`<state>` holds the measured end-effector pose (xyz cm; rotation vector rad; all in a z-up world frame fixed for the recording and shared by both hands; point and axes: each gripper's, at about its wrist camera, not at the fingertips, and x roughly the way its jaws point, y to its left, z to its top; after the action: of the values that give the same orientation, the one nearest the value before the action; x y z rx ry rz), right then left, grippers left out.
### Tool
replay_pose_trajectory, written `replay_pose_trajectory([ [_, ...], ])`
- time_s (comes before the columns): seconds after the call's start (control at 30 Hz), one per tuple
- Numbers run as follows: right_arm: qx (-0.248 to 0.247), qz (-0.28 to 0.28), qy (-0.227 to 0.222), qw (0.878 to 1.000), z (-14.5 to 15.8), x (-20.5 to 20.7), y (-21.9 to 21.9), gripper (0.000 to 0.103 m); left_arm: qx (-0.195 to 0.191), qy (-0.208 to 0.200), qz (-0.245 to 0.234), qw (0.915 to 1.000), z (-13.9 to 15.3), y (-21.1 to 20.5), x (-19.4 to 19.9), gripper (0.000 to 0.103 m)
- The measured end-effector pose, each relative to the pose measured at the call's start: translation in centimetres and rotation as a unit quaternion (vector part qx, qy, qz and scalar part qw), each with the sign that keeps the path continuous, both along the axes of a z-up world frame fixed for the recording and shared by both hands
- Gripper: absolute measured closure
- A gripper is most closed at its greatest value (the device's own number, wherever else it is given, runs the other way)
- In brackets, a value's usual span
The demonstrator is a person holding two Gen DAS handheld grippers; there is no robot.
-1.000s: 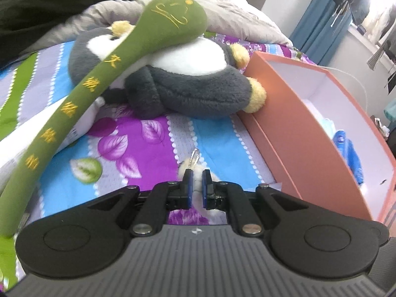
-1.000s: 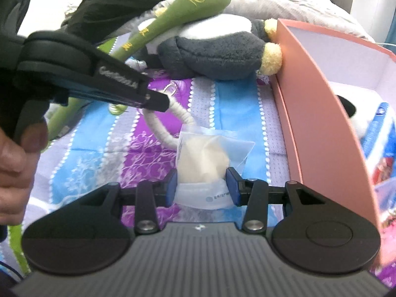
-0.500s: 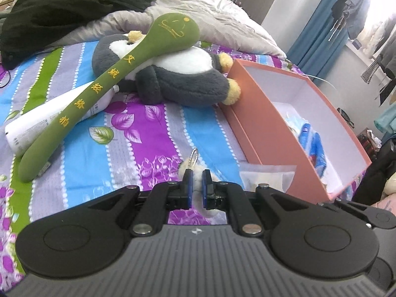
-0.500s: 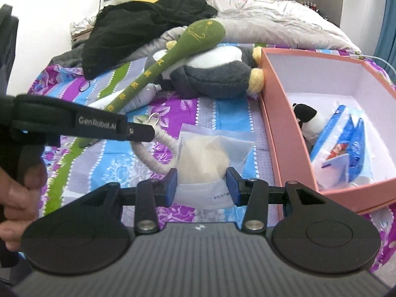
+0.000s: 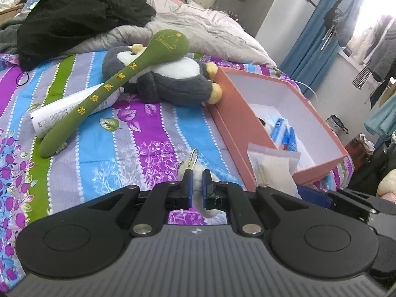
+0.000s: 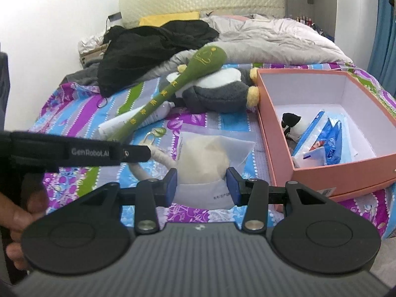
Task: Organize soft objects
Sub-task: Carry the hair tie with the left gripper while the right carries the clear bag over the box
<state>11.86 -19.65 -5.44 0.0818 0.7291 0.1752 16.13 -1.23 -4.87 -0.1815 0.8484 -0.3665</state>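
Observation:
My left gripper is shut on the white plush cord of a keyring toy, held above the bedspread; the cord runs to the bag in the right wrist view. My right gripper is shut on a clear plastic bag holding a cream plush, which also shows in the left wrist view. The orange box stands to the right with a small panda toy and blue packets inside. A grey penguin plush lies under a green plush spoon.
A white tube lies under the spoon's handle. Black clothes and a grey duvet fill the far end of the bed. The striped floral bedspread spreads below. Blue curtains hang at the right.
Both grippers have pulled back and risen from the bed, carrying the cord and the bag with them. The box and plush toys now look farther away.

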Motion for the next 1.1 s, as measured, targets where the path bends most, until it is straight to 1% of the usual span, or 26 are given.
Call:
replay_pose_trajectory([
  [0.13, 0.001, 0.001, -0.013, 1.0, 1.2, -1.5, -0.2, 0.056, 0.0, -0.012, -0.007, 0.9999, 1.1, -0.4, -2.1, 0.094],
  [0.23, 0.006, -0.002, -0.015, 1.0, 1.8, -2.3, -0.7, 0.056, 0.001, -0.021, -0.009, 0.9997, 1.9, -0.7, -3.4, 0.094],
  [0.47, 0.012, -0.017, -0.026, 0.999, 2.9, -4.0, -2.4, 0.056, 0.007, -0.037, -0.022, 0.9991, 3.3, -2.0, -5.3, 0.094],
  [0.57, 0.012, -0.027, -0.03, 0.999, 3.2, -4.5, -3.3, 0.056, 0.007, -0.04, -0.029, 0.9988, 3.7, -2.8, -5.7, 0.094],
  [0.77, 0.007, -0.049, -0.042, 0.998, 4.0, -5.9, -5.0, 0.056, -0.002, -0.051, -0.056, 0.9971, 4.5, -4.9, -6.5, 0.094],
  [0.87, -0.004, -0.056, -0.048, 0.997, 4.4, -6.6, -6.0, 0.056, -0.013, -0.052, -0.073, 0.9959, 4.8, -6.2, -6.6, 0.094],
  [0.93, -0.014, -0.064, -0.057, 0.996, 4.8, -7.1, -6.8, 0.056, -0.012, -0.056, -0.085, 0.9947, 5.0, -7.1, -6.9, 0.094],
  [1.1, -0.015, -0.089, -0.068, 0.994, 5.6, -6.9, -9.4, 0.056, -0.019, -0.065, -0.109, 0.9917, 6.1, -9.5, -6.4, 0.094],
])
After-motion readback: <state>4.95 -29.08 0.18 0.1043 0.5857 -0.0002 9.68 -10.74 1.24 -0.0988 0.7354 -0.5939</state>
